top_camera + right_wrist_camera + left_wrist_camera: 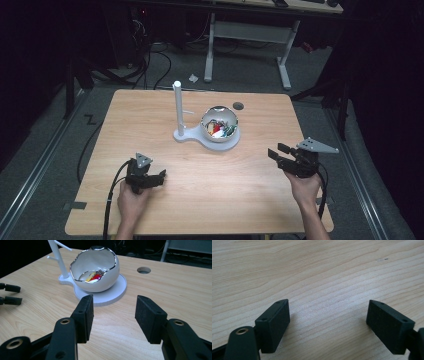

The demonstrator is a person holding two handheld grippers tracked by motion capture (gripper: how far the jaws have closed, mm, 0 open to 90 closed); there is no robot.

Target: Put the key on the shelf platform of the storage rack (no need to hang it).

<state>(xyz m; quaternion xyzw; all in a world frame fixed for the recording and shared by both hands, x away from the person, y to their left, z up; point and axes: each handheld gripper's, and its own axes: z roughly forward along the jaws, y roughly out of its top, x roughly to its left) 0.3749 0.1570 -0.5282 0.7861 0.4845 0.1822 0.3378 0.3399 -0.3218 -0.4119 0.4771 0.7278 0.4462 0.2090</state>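
Right gripper view: egg-shaped bowl (96,270) lies beyond the parted jaws.

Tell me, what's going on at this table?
A person sits at a wooden table with a gripper in each hand. The left gripper and right gripper both have open jaws holding nothing. Between them, farther back, an egg-shaped bowl of small colourful items sits on a white stand with an upright post, untouched.

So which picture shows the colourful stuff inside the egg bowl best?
The right gripper view: the broken-egg bowl is close, with yellow and red pieces visible inside. The high view looks down into it, but small and blurry. The left gripper view faces bare table.
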